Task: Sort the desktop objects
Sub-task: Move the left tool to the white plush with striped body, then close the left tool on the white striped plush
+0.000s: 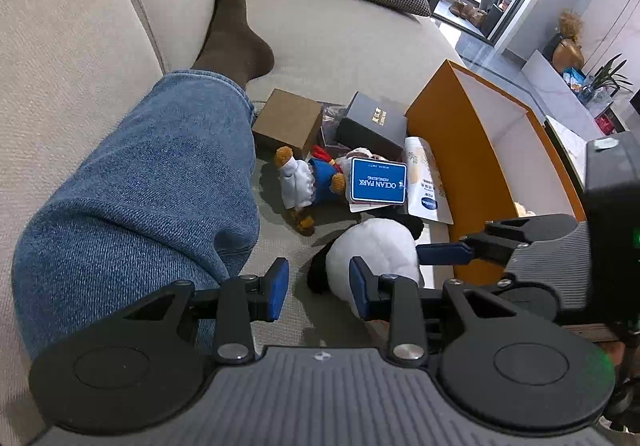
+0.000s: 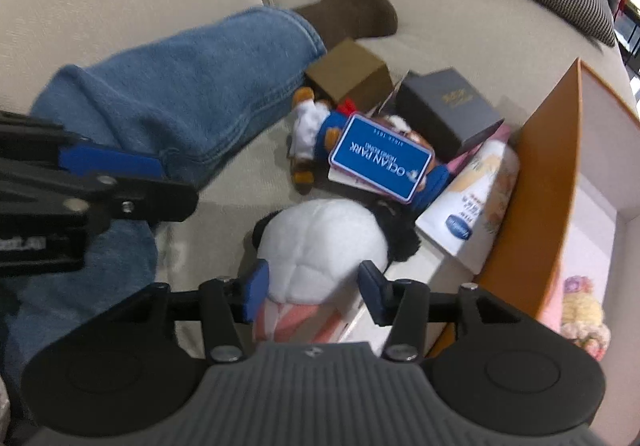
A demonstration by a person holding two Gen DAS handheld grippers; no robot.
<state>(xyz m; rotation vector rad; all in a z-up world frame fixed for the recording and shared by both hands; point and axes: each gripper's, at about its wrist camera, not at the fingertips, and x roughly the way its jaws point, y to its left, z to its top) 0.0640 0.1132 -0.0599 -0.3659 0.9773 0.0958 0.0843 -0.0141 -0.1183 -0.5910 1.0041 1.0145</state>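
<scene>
Most of the sorting looked undone from where I stood. Nearest the grippers, a white-and-black plush ball (image 2: 324, 246) lay on the sofa seat (image 1: 340, 42), resting partly on a pale flat box beside the orange box. The right gripper (image 2: 314, 288) hung over it, pointing steeply down, its jaws parted about halfway with the plush's white body between the blue pads; I could not tell whether the pads pressed it, and it seemed to sit on the sofa, not lifted. The left gripper (image 1: 320, 286) stood half open just beside the toy on its left, holding nothing, its right-hand pad at the plush's edge.

A little farther lay a small bear doll (image 1: 308, 182) under a blue Ocean Park card (image 1: 378, 182), with a white pouch (image 1: 426, 182) leaning against the orange box (image 1: 452, 150). Beyond them sat a dark gift box (image 1: 372, 124) and a brown carton (image 1: 288, 120).

Inside the orange box only one pink-and-yellow soft toy (image 2: 582, 310) showed, so I judged nearly everything remained to be put away. A person's denim leg (image 1: 152, 198) stretched alongside the pile.
</scene>
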